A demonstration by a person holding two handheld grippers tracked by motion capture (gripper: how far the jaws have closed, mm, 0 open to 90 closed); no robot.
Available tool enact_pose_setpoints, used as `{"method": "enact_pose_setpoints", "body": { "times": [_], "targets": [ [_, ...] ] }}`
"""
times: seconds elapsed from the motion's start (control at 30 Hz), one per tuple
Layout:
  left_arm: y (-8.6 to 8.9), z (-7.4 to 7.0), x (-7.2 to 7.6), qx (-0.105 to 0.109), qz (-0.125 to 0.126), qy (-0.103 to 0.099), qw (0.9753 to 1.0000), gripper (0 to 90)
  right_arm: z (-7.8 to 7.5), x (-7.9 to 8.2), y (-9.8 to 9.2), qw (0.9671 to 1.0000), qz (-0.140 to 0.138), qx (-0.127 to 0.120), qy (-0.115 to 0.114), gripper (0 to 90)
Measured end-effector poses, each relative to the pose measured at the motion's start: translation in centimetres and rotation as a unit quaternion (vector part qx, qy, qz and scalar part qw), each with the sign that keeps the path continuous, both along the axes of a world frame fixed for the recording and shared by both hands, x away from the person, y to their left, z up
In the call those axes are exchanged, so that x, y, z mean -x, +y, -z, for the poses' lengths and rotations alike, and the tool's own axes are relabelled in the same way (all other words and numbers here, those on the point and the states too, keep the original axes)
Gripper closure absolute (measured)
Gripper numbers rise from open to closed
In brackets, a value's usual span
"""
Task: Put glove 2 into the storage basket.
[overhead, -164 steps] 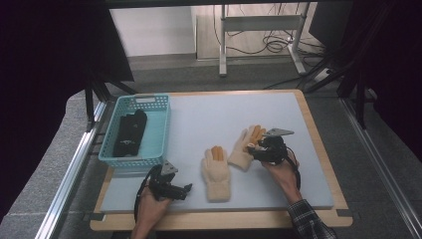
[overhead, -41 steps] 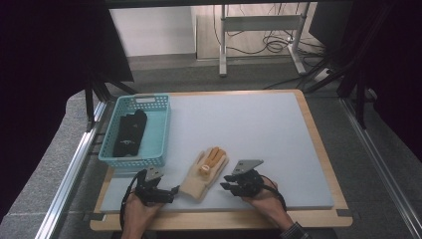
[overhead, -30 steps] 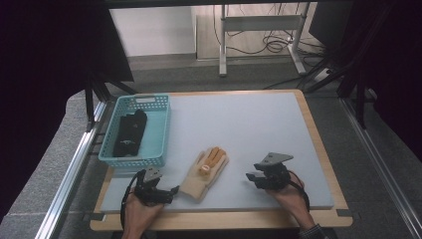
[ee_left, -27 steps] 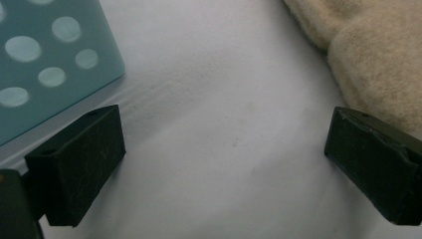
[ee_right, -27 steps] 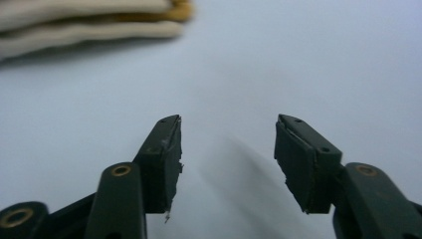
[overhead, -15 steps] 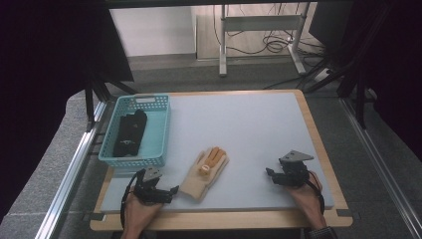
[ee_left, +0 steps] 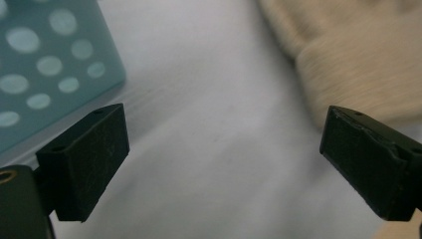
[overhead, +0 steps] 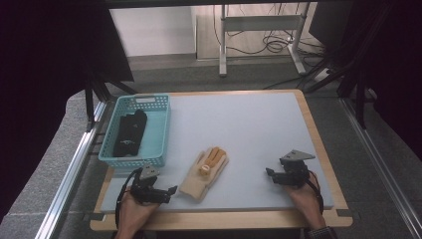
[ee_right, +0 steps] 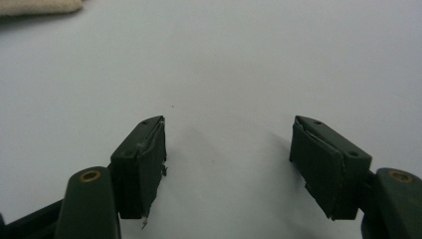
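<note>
The table (overhead: 259, 129) carries a teal basket (overhead: 158, 130) at its left, with dark items (overhead: 130, 132) inside. The gloves (overhead: 205, 173) lie stacked near the front edge, between the grippers. The left gripper (overhead: 168, 191) is released, jaws wide apart, just beside the cuff. The right gripper (overhead: 269, 174) is released, empty, well apart from the gloves.

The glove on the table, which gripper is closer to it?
Left. The left gripper sits just beside the glove, at its cuff end. The right gripper is farther off.
</note>
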State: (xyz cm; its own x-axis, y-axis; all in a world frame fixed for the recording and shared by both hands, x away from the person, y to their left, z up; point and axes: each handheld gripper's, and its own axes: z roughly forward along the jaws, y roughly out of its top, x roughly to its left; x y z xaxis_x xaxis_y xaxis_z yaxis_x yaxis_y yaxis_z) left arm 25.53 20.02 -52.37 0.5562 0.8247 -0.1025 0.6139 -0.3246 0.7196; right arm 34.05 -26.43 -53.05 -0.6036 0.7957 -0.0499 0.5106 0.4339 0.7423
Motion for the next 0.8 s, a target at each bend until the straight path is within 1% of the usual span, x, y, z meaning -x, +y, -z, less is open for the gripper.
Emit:
{"method": "enact_pose_setpoints", "body": {
  "times": [0.07,0.13,0.27,0.37,0.43,0.5,0.53,0.6,0.67,0.73,0.8],
  "targets": [
    [-0.5,-0.7,0.1,0.006,0.006,0.0,1.0,5.7,0.0,0.0,0.0,1.0,0.0,0.0,0.0,29.6],
    [-1.3,-1.2,0.1,0.009,0.013,0.003,0.9999,5.6,0.0,0.0,0.0,1.0,-0.001,-0.001,0.0,29.4],
    [-3.3,-2.0,-0.6,0.014,0.028,0.007,0.9995,4.8,0.0,0.0,0.0,1.0,-0.001,-0.001,0.001,29.1],
    [-5.5,-2.2,-1.3,0.01,0.045,0.01,0.9989,4.4,0.0,0.0,0.0,1.0,-0.002,-0.001,0.001,28.8],
    [-7.0,-2.2,-1.9,0.002,0.052,0.013,0.9985,3.9,0.0,0.0,0.0,1.0,-0.002,-0.002,0.001,28.7],
    [-8.3,-2.1,-2.6,-0.006,0.05,0.014,0.9986,3.2,0.0,0.0,0.0,1.0,-0.003,-0.002,0.001,28.4],
    [-8.8,-2.0,-3.0,-0.008,0.045,0.018,0.9988,2.7,0.0,0.0,0.0,1.0,-0.003,-0.002,0.002,28.4],
    [-9.7,-1.7,-3.7,-0.022,0.031,0.026,0.9989,0.6,0.0,0.0,0.0,1.0,-0.003,-0.002,0.002,28.1],
    [-10.3,-1.2,-4.3,-0.031,0.022,0.033,0.9987,0.0,0.0,0.0,0.0,1.0,-0.004,-0.002,0.002,27.9],
    [-10.7,-0.6,-4.8,-0.038,0.019,0.045,0.9981,0.0,0.0,0.0,0.0,1.0,-0.004,-0.003,0.002,27.6],
    [-11.1,0.0,-4.9,-0.042,0.022,0.057,0.9973,0.0,0.0,0.0,0.0,1.0,-0.005,-0.003,0.003,27.5]
  ]
}}
